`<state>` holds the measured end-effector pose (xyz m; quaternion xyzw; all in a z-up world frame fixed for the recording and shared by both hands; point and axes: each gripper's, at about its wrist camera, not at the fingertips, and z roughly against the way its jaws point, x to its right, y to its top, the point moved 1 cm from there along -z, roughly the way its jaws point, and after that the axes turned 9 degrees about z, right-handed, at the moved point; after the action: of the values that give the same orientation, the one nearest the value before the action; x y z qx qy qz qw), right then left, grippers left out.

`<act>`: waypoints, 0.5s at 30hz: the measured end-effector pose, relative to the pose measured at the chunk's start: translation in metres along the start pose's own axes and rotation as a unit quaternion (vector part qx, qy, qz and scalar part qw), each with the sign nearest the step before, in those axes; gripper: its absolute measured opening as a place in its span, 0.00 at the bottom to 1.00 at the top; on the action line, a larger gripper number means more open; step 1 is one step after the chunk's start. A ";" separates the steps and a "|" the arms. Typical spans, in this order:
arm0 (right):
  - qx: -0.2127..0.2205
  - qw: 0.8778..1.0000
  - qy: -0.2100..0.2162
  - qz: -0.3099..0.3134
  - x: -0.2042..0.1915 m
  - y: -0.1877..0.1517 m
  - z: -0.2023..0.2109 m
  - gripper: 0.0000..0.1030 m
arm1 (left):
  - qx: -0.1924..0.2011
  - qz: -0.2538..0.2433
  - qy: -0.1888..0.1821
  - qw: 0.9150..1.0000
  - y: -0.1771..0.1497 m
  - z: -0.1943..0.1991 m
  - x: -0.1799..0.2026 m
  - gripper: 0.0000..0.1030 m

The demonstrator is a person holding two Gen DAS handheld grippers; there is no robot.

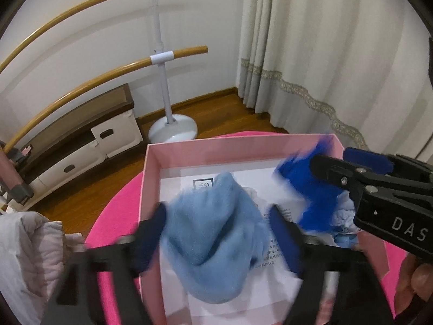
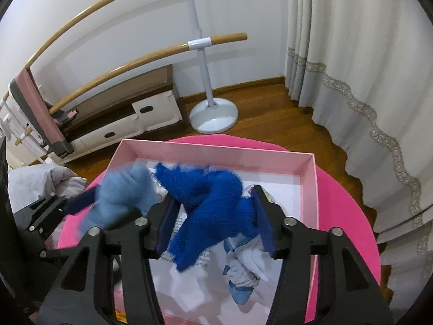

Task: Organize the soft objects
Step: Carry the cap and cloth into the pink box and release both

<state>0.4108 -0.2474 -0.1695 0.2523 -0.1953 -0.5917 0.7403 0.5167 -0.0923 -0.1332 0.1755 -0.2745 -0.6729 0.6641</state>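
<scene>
An open pink box (image 1: 151,162) (image 2: 216,153) stands on a round pink table (image 1: 116,211) (image 2: 346,203). My left gripper (image 1: 217,216) (image 2: 105,205) hangs over the box's left half, jaws wide apart, with a blurred light blue woolly piece (image 1: 216,230) (image 2: 121,195) loose between them. Over the right half my right gripper (image 2: 213,200) (image 1: 330,158) stands open around a dark blue woolly piece (image 2: 213,205) (image 1: 316,197) that drapes down onto the printed paper (image 1: 189,184) lining the box. A pale blue and white bundle (image 2: 246,268) (image 1: 343,216) lies in the box's right part.
A white barre stand (image 1: 173,130) with wooden rails, a low cabinet (image 1: 81,146) and a long curtain (image 1: 324,54) stand beyond the table on the wooden floor. A pale quilted garment (image 1: 32,243) lies left of the table. A person's fingers (image 1: 419,276) hold the right gripper.
</scene>
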 end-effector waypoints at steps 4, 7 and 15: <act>0.023 1.000 0.002 -0.015 0.005 -0.003 0.008 1.00 | 0.010 -0.001 0.006 1.000 -0.008 0.008 0.000 0.83; 0.036 0.999 0.003 -0.025 0.006 -0.003 0.017 1.00 | 0.019 0.010 0.010 1.000 -0.014 0.017 -0.003 0.88; 0.065 0.997 -0.013 -0.033 0.000 -0.015 0.052 1.00 | 0.057 0.015 0.028 0.998 -0.048 0.064 -0.013 1.00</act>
<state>0.3691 -0.2574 -0.1372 0.2985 -0.2348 -0.6052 0.6996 0.4405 -0.0726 -0.1133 0.2278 -0.2961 -0.6410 0.6704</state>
